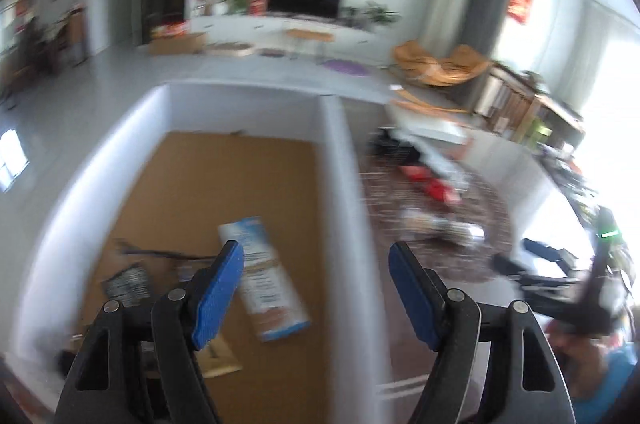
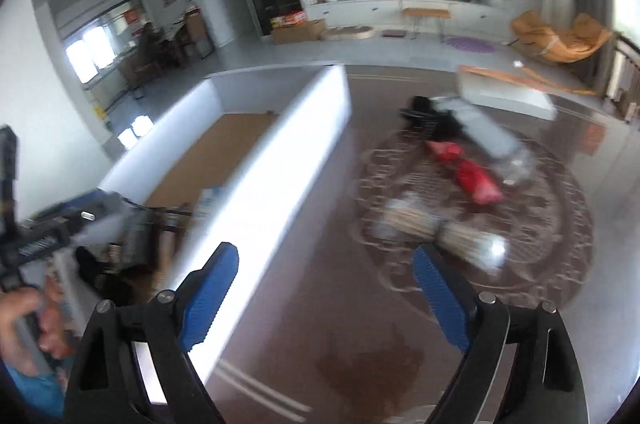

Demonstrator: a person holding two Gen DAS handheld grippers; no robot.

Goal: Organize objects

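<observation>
Blue-and-white flat carton [image 1: 264, 278] lies inside the white box [image 1: 336, 160], on its cardboard floor.

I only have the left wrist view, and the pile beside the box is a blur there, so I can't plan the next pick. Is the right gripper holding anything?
Observer: No. The right gripper is open, with nothing between its jaws.
Operator: What lies nearest to it?
Observer: A bundle of sticks, on the table just beyond its right finger.
Operator: And the red thing?
Observer: A red bag, lying farther off than the sticks.
</observation>
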